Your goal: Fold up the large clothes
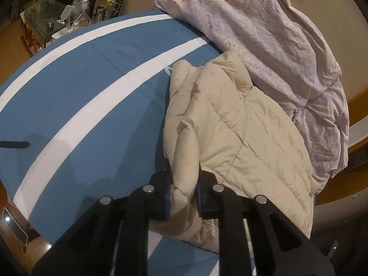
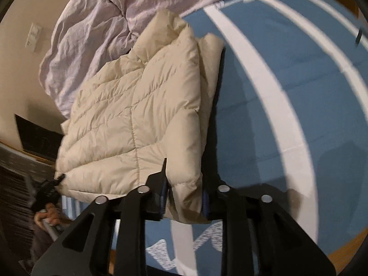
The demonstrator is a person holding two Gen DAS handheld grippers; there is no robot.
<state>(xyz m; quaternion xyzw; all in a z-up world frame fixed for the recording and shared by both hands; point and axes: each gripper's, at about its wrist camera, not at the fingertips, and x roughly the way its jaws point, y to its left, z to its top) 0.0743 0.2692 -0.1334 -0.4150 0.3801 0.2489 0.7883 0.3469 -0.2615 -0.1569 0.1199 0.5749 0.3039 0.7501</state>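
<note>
A beige quilted puffer jacket [image 1: 241, 126] lies folded on the blue bed sheet with white stripes [image 1: 92, 87]. My left gripper [image 1: 184, 195] is shut on a thick fold at the jacket's near edge. In the right wrist view the same jacket [image 2: 138, 115] lies on the sheet [image 2: 287, 92], and my right gripper [image 2: 186, 197] is shut on its near corner. The other hand-held gripper [image 2: 46, 191] shows at the jacket's left corner in that view.
A crumpled pale pink duvet [image 1: 264, 34] is heaped behind the jacket, also in the right wrist view [image 2: 103, 23]. A cluttered glass side table [image 1: 50, 20] stands beyond the bed's far edge. A wooden bed frame [image 1: 333, 188] runs along the right.
</note>
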